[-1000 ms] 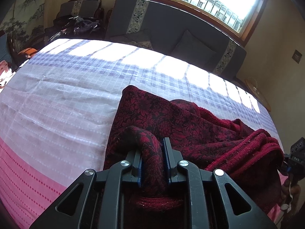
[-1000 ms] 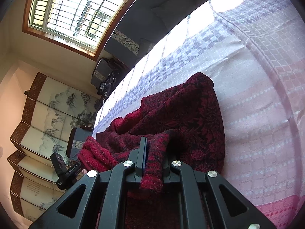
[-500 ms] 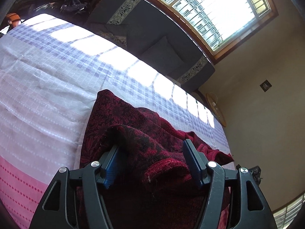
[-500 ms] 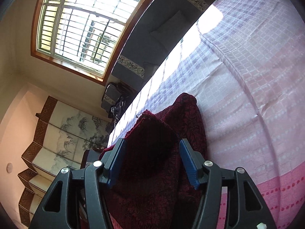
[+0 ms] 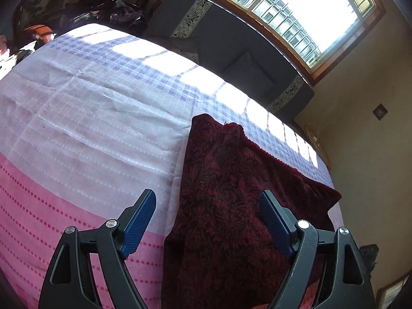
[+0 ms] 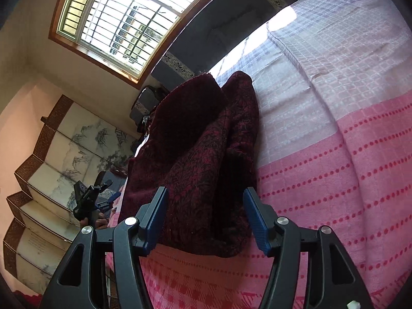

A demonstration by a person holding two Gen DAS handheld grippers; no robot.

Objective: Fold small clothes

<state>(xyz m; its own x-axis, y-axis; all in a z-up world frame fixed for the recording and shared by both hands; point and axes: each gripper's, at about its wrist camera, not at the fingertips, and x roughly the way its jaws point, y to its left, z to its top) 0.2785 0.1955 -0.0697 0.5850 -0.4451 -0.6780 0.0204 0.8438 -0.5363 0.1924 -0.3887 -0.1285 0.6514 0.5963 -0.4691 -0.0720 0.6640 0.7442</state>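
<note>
A dark red patterned garment [image 5: 231, 200] lies folded on the pink and white checked bed cover [image 5: 85, 128]. My left gripper [image 5: 207, 217] is open and empty, its jaws apart just above the garment's near left edge. In the right wrist view the same garment [image 6: 200, 154] lies in a bunched fold, and my right gripper [image 6: 204, 215] is open and empty just before its near end. The left gripper [image 6: 90, 198] shows at the left of the right wrist view, beyond the bed's edge.
A dark grey sofa [image 5: 231, 43] with cushions stands under the window [image 5: 309, 7] behind the bed. Dark clothes are piled on a chair [image 5: 108, 10] at the far left. A painted folding screen [image 6: 59, 159] stands beside the bed.
Both grippers were shut on the garment a second ago. They have opened and let it go, and the garment has dropped flatter onto the bed. Both grippers have drawn back a little.
</note>
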